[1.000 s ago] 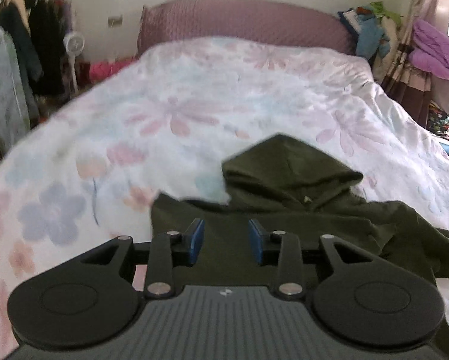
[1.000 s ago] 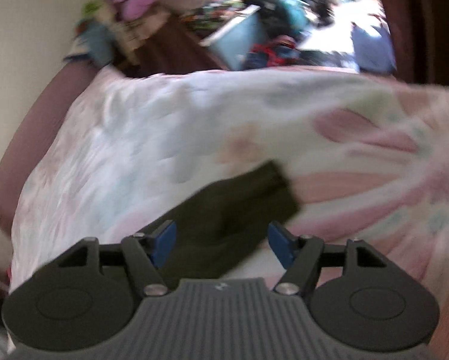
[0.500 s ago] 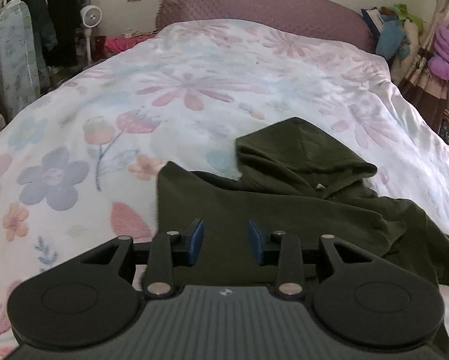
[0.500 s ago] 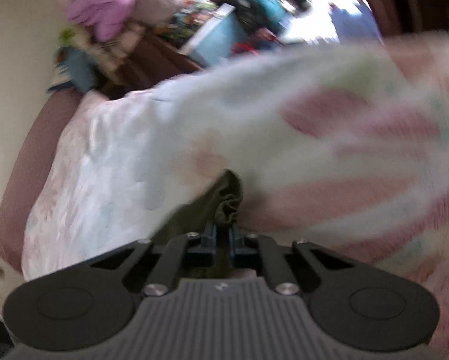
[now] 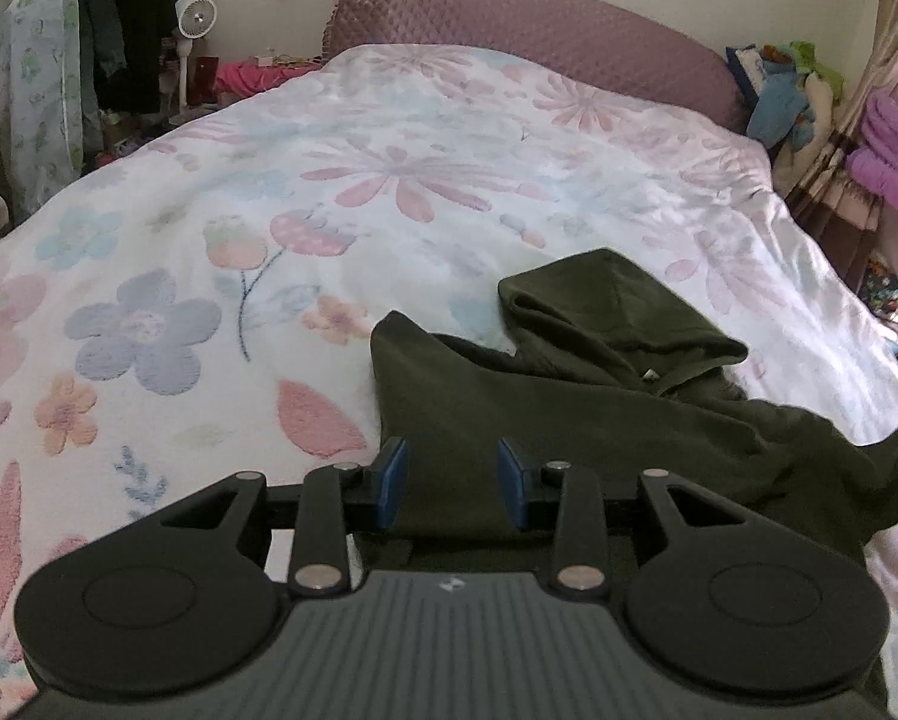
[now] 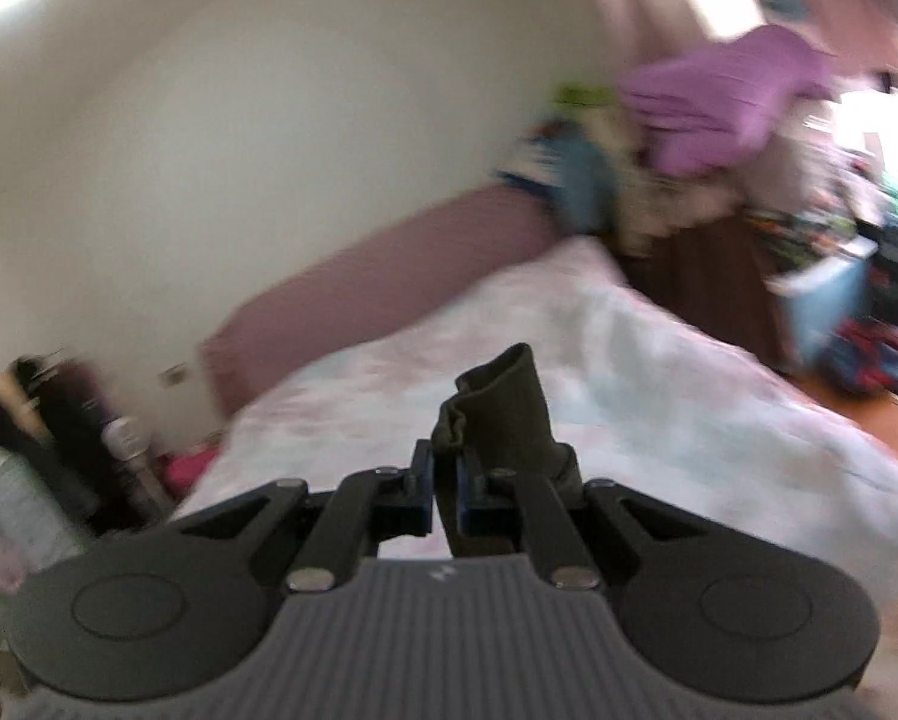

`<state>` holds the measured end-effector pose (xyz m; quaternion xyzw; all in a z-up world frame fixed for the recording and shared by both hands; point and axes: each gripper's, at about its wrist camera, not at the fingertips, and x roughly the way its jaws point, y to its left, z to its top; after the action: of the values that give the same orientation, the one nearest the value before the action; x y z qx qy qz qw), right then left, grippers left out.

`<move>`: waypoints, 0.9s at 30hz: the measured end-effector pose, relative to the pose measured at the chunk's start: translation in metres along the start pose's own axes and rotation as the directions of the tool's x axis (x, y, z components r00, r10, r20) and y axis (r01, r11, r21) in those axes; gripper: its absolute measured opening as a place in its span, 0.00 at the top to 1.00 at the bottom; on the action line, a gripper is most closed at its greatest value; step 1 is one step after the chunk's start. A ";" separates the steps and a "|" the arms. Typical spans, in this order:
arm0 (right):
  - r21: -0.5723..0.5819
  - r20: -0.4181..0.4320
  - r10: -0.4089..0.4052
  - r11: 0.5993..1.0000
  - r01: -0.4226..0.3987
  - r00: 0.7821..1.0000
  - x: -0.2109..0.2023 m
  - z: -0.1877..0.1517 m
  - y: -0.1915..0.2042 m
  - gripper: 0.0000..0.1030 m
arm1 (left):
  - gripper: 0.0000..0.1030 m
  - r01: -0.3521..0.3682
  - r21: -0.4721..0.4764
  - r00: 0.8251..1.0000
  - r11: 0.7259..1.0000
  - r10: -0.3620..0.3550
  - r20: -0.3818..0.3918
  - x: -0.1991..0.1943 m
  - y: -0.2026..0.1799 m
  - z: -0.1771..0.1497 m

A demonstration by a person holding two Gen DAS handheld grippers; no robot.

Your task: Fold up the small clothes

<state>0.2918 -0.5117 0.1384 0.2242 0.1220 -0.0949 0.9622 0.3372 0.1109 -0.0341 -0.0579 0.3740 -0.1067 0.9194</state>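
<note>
A small dark olive hoodie (image 5: 568, 408) lies on the floral bedspread (image 5: 305, 222), hood toward the headboard. My left gripper (image 5: 451, 483) is open, its blue pads just above the hoodie's near left part, holding nothing. My right gripper (image 6: 446, 495) is shut on the hoodie's sleeve cuff (image 6: 502, 414), which sticks up between the pads, lifted above the bed. In the left wrist view the raised sleeve (image 5: 892, 468) rises at the right edge.
A mauve headboard cushion (image 5: 526, 30) spans the far end of the bed. Hanging clothes and a small fan (image 5: 197, 18) stand at the left. Piled clothes and a purple blanket (image 5: 892, 156) sit to the right of the bed.
My right gripper closed on the sleeve cuff and lifted it off the bed, swinging upward. My left gripper stayed open and shifted slightly over the hoodie.
</note>
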 end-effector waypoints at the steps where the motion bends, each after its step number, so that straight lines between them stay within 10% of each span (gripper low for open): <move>1: -0.018 -0.007 0.038 0.999 -0.038 0.999 0.009 0.000 0.031 0.98 | 0.60 0.007 -0.002 1.000 1.000 -0.007 0.006 -0.003 0.003 0.001; 11: -0.067 -0.249 0.212 0.970 -0.235 0.945 0.138 -0.139 0.223 0.98 | 0.60 0.066 -0.013 0.998 0.998 -0.066 0.014 -0.008 0.040 0.012; 21: 0.021 -0.577 0.196 0.974 -0.225 0.793 0.230 -0.391 0.249 0.98 | 0.60 0.166 -0.036 0.986 0.986 -0.166 0.000 0.031 0.059 0.016; 27: 0.100 -0.636 0.283 0.953 -0.288 0.718 0.239 -0.421 0.231 0.57 | 0.55 0.244 -0.061 0.969 0.968 -0.246 -0.025 0.063 0.048 0.018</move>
<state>0.4932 -0.1470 -0.1996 0.2560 0.4086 0.1375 0.8652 0.4005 0.1427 -0.0728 -0.1282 0.3816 -0.2097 0.8911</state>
